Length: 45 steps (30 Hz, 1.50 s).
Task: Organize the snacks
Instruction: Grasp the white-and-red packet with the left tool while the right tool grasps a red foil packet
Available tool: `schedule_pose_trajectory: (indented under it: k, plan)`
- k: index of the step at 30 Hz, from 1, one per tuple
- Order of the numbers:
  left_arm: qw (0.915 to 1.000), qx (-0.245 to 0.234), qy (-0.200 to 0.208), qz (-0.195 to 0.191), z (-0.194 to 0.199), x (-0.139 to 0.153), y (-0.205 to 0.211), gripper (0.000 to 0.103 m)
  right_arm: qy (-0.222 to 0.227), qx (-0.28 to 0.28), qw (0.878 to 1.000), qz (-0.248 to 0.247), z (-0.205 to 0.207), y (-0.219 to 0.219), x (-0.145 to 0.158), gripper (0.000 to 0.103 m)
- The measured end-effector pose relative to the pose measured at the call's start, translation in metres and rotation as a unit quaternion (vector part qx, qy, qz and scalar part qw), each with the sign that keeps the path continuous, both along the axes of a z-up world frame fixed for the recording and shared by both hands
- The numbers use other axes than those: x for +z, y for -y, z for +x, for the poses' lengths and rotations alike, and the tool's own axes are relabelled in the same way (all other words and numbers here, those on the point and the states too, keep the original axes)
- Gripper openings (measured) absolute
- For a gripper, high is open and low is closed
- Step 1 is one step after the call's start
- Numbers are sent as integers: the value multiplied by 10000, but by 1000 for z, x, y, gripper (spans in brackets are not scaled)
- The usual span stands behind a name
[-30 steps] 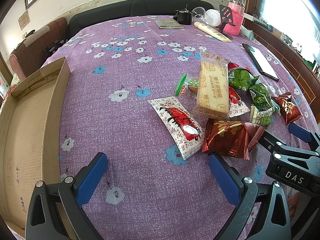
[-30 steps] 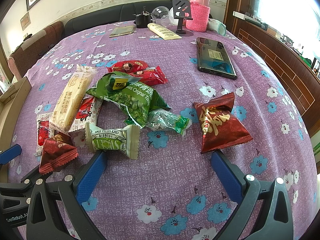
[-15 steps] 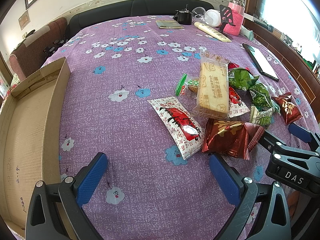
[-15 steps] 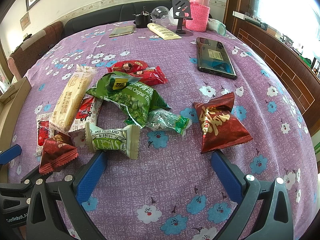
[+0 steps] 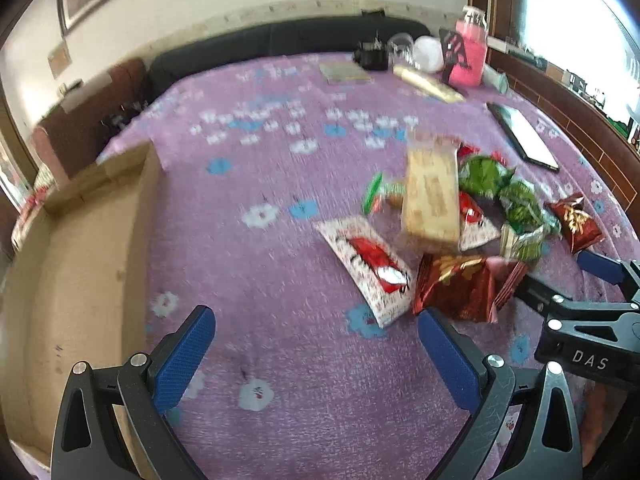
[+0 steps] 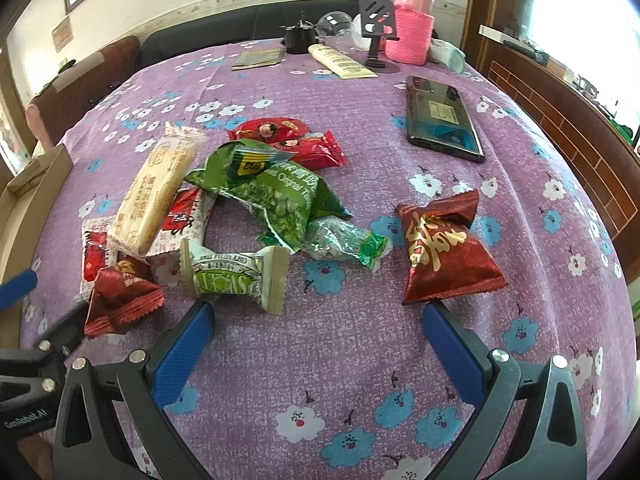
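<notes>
From the left wrist view, we've got our left tool (image 5: 316, 344) wide open with nothing in it, hanging over bare purple cloth on the bench (image 5: 260, 272). It's blurry, but the snack pile sits up at about 1 o'clock; the white-and-red packet (image 5: 366, 266) is closest, its long axis running 11 to 5. The cardboard box (image 5: 80, 256) lies off at 9 o'clock, so this hand looks nearer to the drop spot.

From the right wrist view, our right tool (image 6: 318, 340) is also spread wide and empty. The green-and-white candy pack (image 6: 234, 276) lies crosswise just past the left finger at 11 o'clock, and the dark red pouch (image 6: 446, 248) sits just above the right finger at 1 o'clock.
</notes>
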<state>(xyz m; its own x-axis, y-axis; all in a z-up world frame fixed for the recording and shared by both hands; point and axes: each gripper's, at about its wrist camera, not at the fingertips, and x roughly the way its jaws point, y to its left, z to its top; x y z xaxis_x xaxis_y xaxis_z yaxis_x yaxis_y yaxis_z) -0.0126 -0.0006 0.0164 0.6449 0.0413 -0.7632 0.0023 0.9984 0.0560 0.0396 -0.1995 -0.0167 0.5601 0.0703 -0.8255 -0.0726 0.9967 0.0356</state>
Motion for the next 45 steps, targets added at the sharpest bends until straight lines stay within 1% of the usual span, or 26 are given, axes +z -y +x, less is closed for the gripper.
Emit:
schedule_pose_trajectory:
  k: [1,2,6,7,8,9,12,14,15,20,23,25,29,31,35,37,38,39,40,42,43,45]
  plan:
    - [10000,12,61,28,-1,2,0,103,67,17,10000,42,-1,0,1,103]
    - [9997,48,236,88,-3,5,0,102,42,22,9999,139,-3,1,1,103]
    - [9984,195,505,172,-9,13,-3,99,53,37,9998,191,-4,4,3,103]
    - [9980,226,557,183,-9,14,-5,98,67,39,9998,181,-4,5,3,103]
    - [9977,252,598,206,-10,15,-5,98,74,36,10000,-12,-2,4,2,103]
    - [9974,270,633,231,-10,16,-6,98,101,31,9999,19,-2,4,2,103]
    - [9961,277,639,541,-12,18,-3,98,130,46,9999,16,-2,4,3,103]
    - [9955,273,647,643,-13,20,-2,98,133,52,9999,52,-1,4,3,103]
    - [9953,280,657,650,-14,20,-2,98,77,58,9999,109,-2,5,3,103]
    - [9945,340,716,683,-15,22,-3,98,131,66,9997,202,-3,7,5,103]
    - [9943,366,772,640,-16,23,-4,98,174,70,9994,293,-4,9,7,103]
    - [9943,363,808,588,-16,23,-4,98,286,72,9988,386,-5,10,9,103]
    - [9937,419,901,518,-18,25,-9,98,634,107,9943,852,-12,19,19,102]
    - [9930,478,972,464,-19,27,-13,98,869,4,9900,1112,-16,26,24,102]
    - [9933,515,1003,265,-17,28,-20,98,1379,-449,9723,1831,-25,51,32,102]
    - [9942,493,944,126,-15,28,-24,98,1232,-460,9710,1997,-22,57,33,102]
    - [9946,491,916,73,-14,28,-25,98,1105,-441,9717,2039,-18,60,32,100]
    - [9948,500,884,11,-13,28,-27,98,1109,-568,9720,1994,-17,64,33,90]
    - [9949,512,867,-36,-13,28,-29,98,1141,-733,9720,1917,-16,69,34,82]
    - [9949,526,852,-127,-12,28,-31,95,1109,-1114,9679,1962,-13,85,32,81]
    - [9948,524,858,-167,-12,28,-32,91,1028,-1259,9655,2032,-12,92,28,81]
    - [9948,525,852,-180,-12,28,-33,87,897,-1491,9599,2196,-11,105,21,81]
